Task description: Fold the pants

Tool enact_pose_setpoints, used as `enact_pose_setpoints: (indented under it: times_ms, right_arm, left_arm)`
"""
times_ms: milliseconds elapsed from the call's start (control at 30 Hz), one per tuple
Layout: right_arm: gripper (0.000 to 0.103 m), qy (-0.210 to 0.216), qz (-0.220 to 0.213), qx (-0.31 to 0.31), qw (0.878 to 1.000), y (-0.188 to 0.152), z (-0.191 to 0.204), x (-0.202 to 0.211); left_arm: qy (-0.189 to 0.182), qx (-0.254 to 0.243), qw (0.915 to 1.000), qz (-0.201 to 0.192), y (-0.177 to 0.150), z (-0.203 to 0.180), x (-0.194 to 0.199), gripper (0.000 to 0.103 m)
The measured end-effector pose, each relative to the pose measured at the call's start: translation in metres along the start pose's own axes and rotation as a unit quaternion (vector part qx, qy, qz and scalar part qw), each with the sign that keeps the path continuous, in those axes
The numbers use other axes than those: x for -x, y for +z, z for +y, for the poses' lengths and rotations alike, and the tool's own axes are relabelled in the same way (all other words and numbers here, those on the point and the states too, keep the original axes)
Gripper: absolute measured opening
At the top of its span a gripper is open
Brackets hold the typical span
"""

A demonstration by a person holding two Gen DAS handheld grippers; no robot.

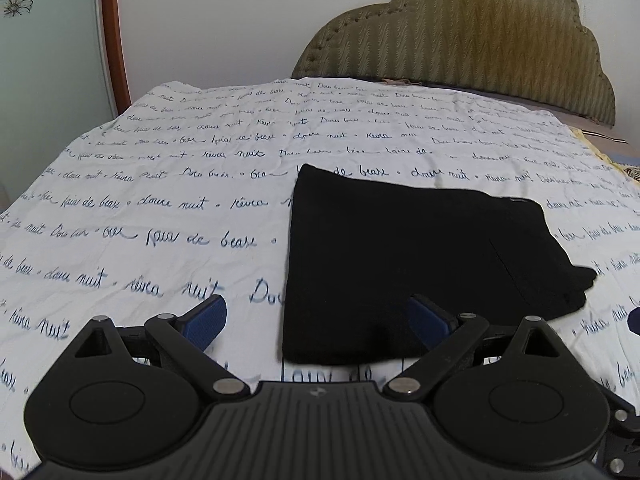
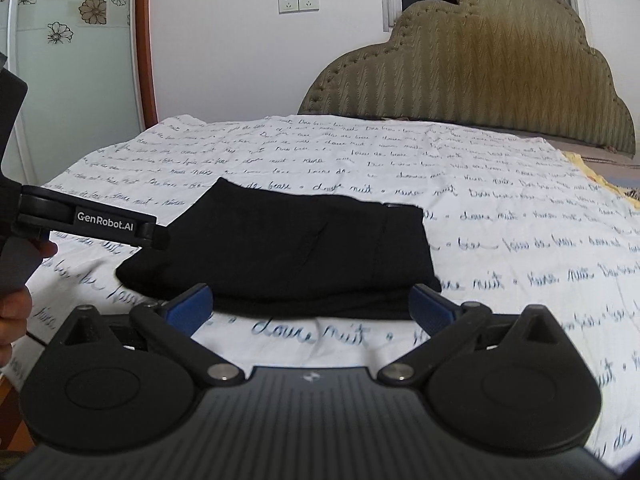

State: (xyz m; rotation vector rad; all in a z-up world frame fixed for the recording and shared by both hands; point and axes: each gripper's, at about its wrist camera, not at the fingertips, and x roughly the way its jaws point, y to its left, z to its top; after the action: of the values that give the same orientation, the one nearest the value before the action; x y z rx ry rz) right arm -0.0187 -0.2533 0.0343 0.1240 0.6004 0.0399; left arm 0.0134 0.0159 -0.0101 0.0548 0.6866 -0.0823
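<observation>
Two handheld grippers hover low over a bed, both with their blue-padded fingers spread wide and nothing between them. Black pants (image 1: pixel 416 256) lie folded into a compact, roughly rectangular bundle on a white sheet (image 1: pixel 160 184) printed with rows of dark blue cursive script.

From the left wrist camera, the left gripper (image 1: pixel 318 320) sits at the bundle's near edge — its left pad over bare sheet, its right pad in front of the dark fabric, though whether it touches cannot be told. From the right wrist camera, the right gripper (image 2: pixel 310 306) is released too, its pads framing the bundle's near edge without pressing it. The left gripper's black body, labelled GenRobot.AI, reaches in at that view's left side, with part of a person's hand (image 2: pixel 14 316) below it.

Beyond the bed stands a scalloped, olive upholstered headboard (image 2: pixel 500 80) against a white wall, which carries a double socket (image 2: pixel 299 2).
</observation>
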Motion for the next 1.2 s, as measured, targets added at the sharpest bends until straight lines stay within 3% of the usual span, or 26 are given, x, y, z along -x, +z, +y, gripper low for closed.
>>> enact_pose_setpoints:
  times_ms: [400, 767, 933, 1200]
  right_arm:
    - [0.103, 0.0, -0.006, 0.008, 1.0, -0.017, 0.015, 0.026]
    - [0.103, -0.02, -0.003, -0.034, 0.999, -0.025, 0.011, 0.027]
    - [0.103, -0.023, 0.014, -0.031, 0.999, -0.034, 0.01, 0.014]
    - [0.103, -0.047, 0.041, -0.018, 0.998, -0.048, 0.014, -0.004]
  left_arm:
    - [0.011, -0.018, 0.9998, -0.001, -0.027, -0.006, 0.022, 0.098]
    - [0.023, -0.003, 0.9995, 0.02, -0.046, -0.008, 0.011, 0.098]
    - [0.017, 0.027, 0.9986, 0.042, -0.062, -0.002, -0.001, 0.098]
    - [0.047, -0.001, 0.9987, 0.018, -0.075, -0.009, 0.001, 0.098]
